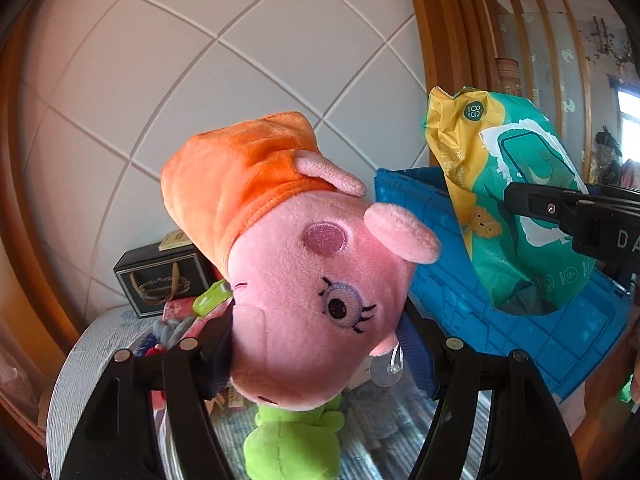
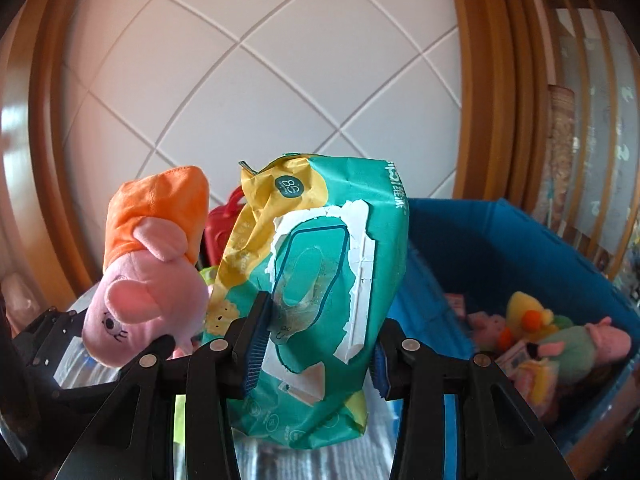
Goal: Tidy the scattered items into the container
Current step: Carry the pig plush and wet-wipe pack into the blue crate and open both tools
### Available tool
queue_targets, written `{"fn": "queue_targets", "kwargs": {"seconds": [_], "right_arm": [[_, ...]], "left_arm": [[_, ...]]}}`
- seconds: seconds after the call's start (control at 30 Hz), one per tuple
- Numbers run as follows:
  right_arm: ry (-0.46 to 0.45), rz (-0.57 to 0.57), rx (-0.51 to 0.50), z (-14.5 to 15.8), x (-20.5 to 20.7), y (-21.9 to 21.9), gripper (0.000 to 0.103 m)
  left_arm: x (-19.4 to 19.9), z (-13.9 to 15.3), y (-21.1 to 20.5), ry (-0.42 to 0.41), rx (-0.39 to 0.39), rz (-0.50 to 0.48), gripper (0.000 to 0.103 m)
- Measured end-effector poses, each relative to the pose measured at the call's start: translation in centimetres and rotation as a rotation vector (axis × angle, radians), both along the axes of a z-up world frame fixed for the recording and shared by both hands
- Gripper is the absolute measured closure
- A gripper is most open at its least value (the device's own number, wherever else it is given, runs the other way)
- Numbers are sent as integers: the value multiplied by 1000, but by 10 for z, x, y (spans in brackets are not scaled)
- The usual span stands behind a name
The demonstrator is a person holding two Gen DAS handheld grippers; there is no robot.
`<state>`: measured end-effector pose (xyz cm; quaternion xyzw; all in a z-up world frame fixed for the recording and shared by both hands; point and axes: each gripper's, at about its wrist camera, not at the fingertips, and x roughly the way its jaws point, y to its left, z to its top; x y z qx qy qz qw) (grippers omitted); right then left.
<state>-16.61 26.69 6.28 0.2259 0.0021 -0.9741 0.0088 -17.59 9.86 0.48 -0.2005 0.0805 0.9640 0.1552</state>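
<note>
**Two tools, two loads, one bin**

At the centre of the left wrist view, the left tool [image 1: 320, 354] is clamped on one pig plush [image 1: 316, 280], pink head between the blue pads, orange dress up toward 11 o'clock. One green plush [image 1: 292, 440] lies below it at 6 o'clock, on the striped cloth of the counter [image 1: 92, 364]. One dark gift box [image 1: 164, 276] stands at 9 o'clock near the wall.

The right tool [image 2: 316, 344] is clamped on one wipes pack [image 2: 316, 280], teal and yellow, its torn white flap label facing the camera. In the right wrist view the pig hangs at 9 o'clock of the pack, just beside it; one red thing [image 2: 218, 228], too hidden to name, shows between them.

One blue bin [image 2: 500, 240] sits at 3 o'clock of the pack. Inside it lie at least three soft toys: one yellow duck [image 2: 528, 312] and two pink-headed plushes, plus some small boxes I cannot count.
</note>
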Motion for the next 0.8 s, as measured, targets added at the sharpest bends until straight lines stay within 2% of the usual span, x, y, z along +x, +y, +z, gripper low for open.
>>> {"fn": "queue_targets", "kwargs": {"seconds": [0.17,0.3,0.43,0.5,0.57,0.8], "right_arm": [[44,-127,0,18,9,103,61],[58,-193,22,24,9,190,61],[24,-209,38,19,-2,264,61],[13,-196,36,15,-6,289,61],[5,-179,22,10,-7,308,61],[-13,-105,-27,-8,-13,331,61]], "left_arm": [[-4,19,104,15,18,-117,33],[-4,31,198,22,19,-160,33],[-5,30,276,-54,9,-186,33],[-6,25,300,-98,-12,-181,31],[-3,25,317,-104,-44,-158,26],[8,23,326,-127,-97,-64,23]]}}
